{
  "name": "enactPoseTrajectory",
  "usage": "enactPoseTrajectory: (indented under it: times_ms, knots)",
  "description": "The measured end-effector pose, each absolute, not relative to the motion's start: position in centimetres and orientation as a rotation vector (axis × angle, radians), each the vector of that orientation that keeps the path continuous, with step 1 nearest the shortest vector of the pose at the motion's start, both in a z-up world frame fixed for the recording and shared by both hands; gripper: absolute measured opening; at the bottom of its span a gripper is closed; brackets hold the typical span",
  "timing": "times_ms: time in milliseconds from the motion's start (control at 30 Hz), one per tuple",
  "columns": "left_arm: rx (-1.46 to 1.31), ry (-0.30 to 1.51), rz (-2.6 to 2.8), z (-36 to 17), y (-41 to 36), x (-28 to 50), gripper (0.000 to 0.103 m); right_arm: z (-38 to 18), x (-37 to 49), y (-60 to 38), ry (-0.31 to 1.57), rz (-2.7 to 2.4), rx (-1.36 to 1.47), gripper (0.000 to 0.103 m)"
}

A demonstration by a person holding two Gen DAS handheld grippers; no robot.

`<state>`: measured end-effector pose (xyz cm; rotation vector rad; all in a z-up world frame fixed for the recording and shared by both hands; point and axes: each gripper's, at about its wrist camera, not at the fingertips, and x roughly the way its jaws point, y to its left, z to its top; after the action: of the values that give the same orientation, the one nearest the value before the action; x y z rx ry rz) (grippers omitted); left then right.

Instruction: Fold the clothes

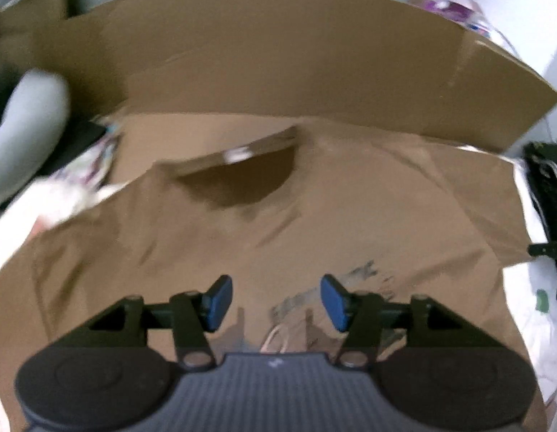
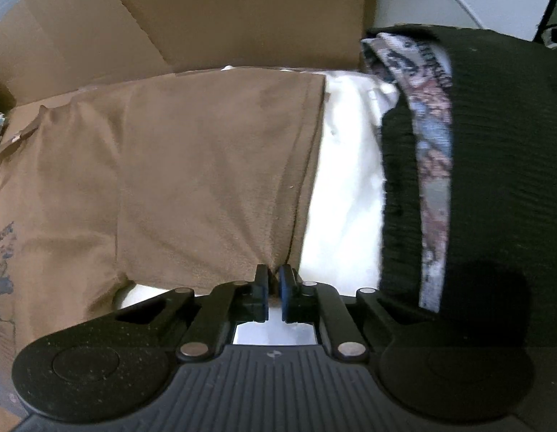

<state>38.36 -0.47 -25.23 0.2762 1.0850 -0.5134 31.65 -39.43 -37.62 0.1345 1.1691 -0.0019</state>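
Right gripper point(image 2: 273, 280) pinches the brown shirt's point(image 2: 206, 165) sleeve hem.

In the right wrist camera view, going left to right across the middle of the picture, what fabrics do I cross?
Brown T-shirt → white sheet → edge of the black knit garment → patterned strap → the rest of the black knit garment. The right gripper is pinching the brown T-shirt's sleeve edge at the bottom.

Brown printed T-shirt point(image 2: 192, 165) — flat, sleeve pinched
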Motion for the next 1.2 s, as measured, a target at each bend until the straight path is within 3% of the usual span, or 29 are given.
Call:
enactPoseTrajectory:
  times_ms: [167, 200, 333, 400, 500, 700, 933, 1200]
  knots:
    - [0.349, 1.097, -0.596, -25.9, -5.7, 39.4, 0.057, -38.3, 32.0, -39.7, 1.161, -0.020, 0.142, 0.006]
    - [0.359, 1.099, -0.613, -26.1, -6.8, 39.4, 0.057, -38.2, 31.9, -39.8, 1.154, -0.020, 0.156, 0.013]
    - [0.365, 1.099, -0.703, -26.2, -11.1, 38.5, 0.057, -37.2, 30.9, -40.1, 1.116, -0.007, 0.187, 0.020]
    - [0.367, 1.101, -0.741, -26.3, -13.0, 37.8, 0.057, -36.5, 30.0, -40.2, 1.093, 0.011, 0.208, 0.032]
    - [0.363, 1.108, -0.781, -26.7, -15.4, 36.7, 0.057, -35.9, 28.6, -40.3, 1.071, 0.041, 0.262, 0.039]
    - [0.337, 1.148, -0.840, -28.4, -18.8, 34.2, 0.054, -37.2, 27.2, -40.9, 1.094, 0.091, 0.442, 0.041]
    - [0.328, 1.181, -0.876, -30.5, -21.0, 31.8, 0.028, -39.0, 26.0, -41.6, 1.049, 0.016, 0.658, 0.045]
    - [0.365, 1.201, -0.882, -32.2, -21.5, 30.2, 0.027, -40.7, 24.8, -41.9, 0.936, -0.133, 0.846, 0.046]
